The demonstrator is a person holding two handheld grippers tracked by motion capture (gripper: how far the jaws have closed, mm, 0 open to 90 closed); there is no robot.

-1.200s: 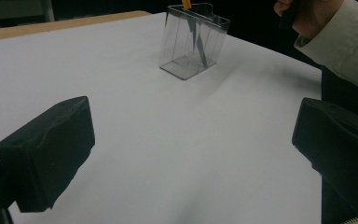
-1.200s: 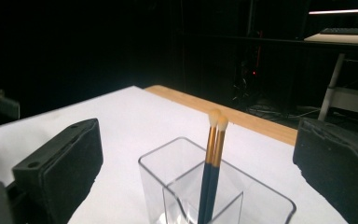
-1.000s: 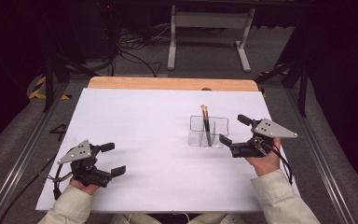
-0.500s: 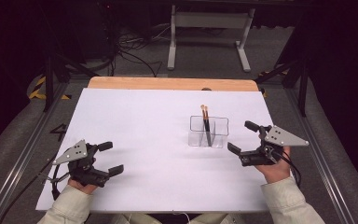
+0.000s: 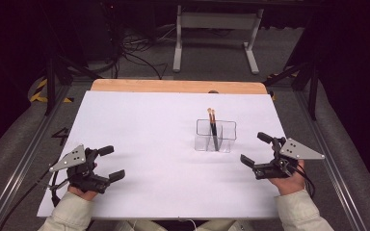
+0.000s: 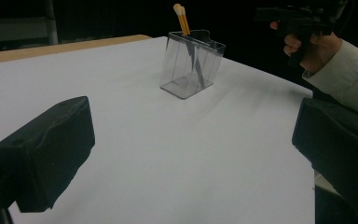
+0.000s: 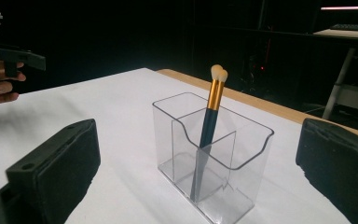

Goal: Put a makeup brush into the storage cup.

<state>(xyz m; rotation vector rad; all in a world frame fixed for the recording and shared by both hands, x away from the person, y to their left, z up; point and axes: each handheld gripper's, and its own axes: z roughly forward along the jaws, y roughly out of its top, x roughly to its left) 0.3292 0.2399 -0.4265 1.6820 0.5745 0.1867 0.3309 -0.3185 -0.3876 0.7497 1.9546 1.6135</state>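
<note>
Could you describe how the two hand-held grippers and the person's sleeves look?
Both the left gripper and right gripper are black, with two blocky padded jaws, a grey three-cornered plate with small holes on top, and a dark trailing cable. The person wears light beige sleeves.

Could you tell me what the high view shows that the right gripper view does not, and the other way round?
High view alone: both forearms in pale sleeves, the right gripper from above with its grey plate, and the floor beyond the table with cables.

Right gripper view alone: the holder's inner dividers and curved front wall, with the brush standing in its near compartment, seen between wide-open jaws.

Both: the clear holder, the brushes with gold ferrules, the white table, its wooden far edge, and the open left gripper.
</note>
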